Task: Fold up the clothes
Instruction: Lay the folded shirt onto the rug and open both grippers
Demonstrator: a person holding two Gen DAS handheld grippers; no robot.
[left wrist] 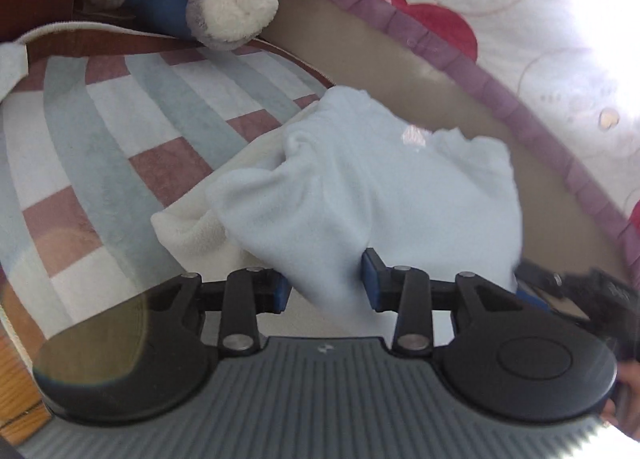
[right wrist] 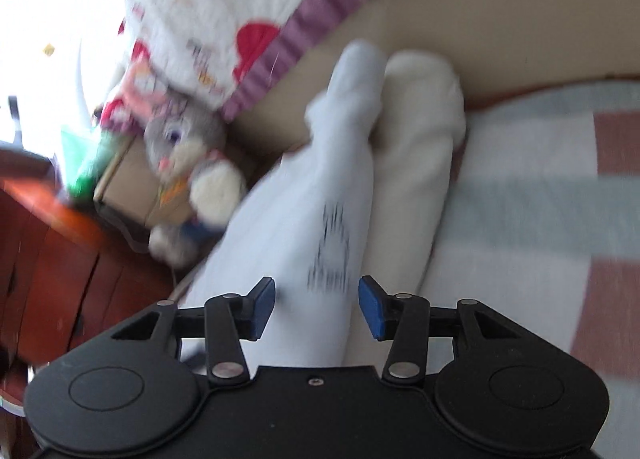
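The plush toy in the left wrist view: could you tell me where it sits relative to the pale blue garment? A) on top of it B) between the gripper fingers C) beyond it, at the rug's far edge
C: the plush toy lies past the striped rug, apart from the pale blue garment.

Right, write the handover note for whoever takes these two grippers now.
Left gripper: jaws open, pale blue fleece garment bunched between the pads, not pinched.
Right gripper: jaws open, the same fleece running between them; that view is motion-blurred.
The fleece lies over a cream fleece piece on the checked rug, beside the quilt and plush rabbit.
Done: no tidy fold visible.
Left: grip, flatten, fold.
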